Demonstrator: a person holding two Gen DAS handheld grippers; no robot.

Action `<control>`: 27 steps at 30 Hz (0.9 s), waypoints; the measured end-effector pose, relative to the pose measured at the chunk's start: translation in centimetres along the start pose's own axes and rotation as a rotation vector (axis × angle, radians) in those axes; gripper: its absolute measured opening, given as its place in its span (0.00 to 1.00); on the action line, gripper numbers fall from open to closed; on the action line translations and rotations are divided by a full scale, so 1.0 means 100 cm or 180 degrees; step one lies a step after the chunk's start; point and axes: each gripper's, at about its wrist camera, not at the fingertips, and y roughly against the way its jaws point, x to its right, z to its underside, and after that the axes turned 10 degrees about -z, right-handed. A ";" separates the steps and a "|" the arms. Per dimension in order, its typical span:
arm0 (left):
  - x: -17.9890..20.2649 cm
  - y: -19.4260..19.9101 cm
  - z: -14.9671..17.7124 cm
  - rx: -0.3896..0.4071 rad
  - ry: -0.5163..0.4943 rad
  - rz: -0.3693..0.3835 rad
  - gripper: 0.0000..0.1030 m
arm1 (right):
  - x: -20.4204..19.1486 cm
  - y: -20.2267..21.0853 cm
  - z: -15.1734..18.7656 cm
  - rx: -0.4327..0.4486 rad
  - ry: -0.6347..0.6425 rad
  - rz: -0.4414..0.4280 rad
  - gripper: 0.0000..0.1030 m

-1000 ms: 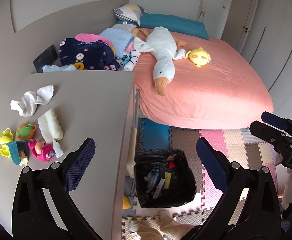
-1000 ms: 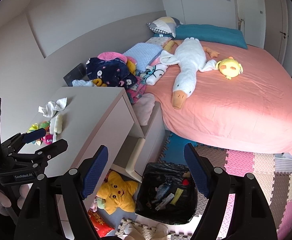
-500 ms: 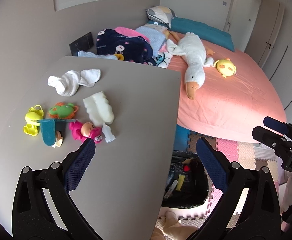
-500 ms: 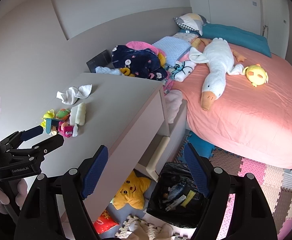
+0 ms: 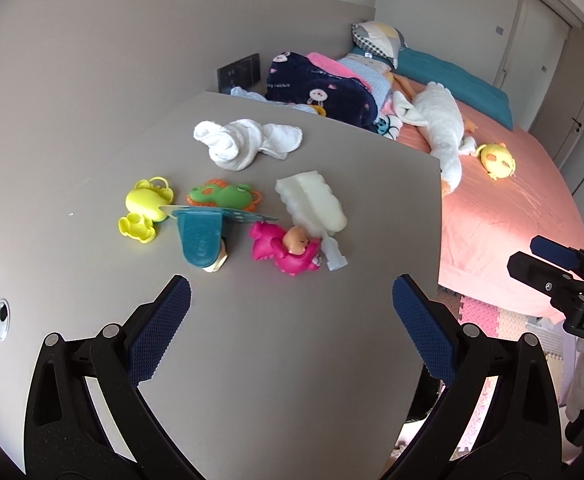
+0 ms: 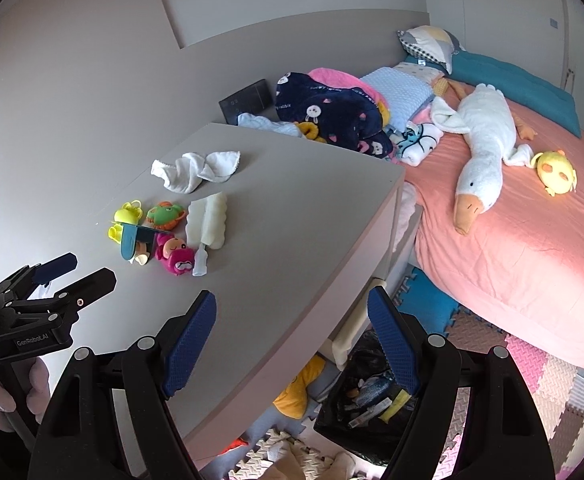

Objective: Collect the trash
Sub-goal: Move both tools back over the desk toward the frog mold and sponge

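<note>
A black trash bag (image 6: 366,404) with several wrappers inside stands on the floor below the grey dresser top (image 5: 275,360). On the dresser lie a crumpled white cloth (image 5: 243,140), a white foam piece (image 5: 312,204), a small clear bottle (image 5: 334,258), and a cluster of small toys: yellow (image 5: 143,210), green (image 5: 219,196), teal (image 5: 199,240), pink (image 5: 287,250). My left gripper (image 5: 289,320) is open and empty, above the dresser just short of the toys. My right gripper (image 6: 292,332) is open and empty over the dresser's front edge.
A bed with a pink sheet (image 6: 532,232) holds a white goose plush (image 6: 482,160), a yellow plush (image 6: 556,172) and a pile of blankets (image 6: 332,116). A yellow star plush (image 6: 300,392) lies under the dresser. Foam mats (image 6: 532,368) cover the floor.
Both grippers have swung left and forward, from over the trash bag toward the dresser top. The toys and cloth now sit nearer in the left wrist view. Both stay open.
</note>
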 end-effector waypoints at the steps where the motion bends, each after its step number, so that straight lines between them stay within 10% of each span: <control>1: -0.006 -0.001 0.000 -0.0006 0.0030 -0.0028 0.94 | -0.004 -0.004 -0.002 -0.0014 0.0021 -0.0008 0.76; 27: -0.116 -0.068 -0.014 -0.0203 0.0500 -0.0487 0.94 | -0.056 -0.108 -0.048 -0.0349 0.0335 -0.0136 0.76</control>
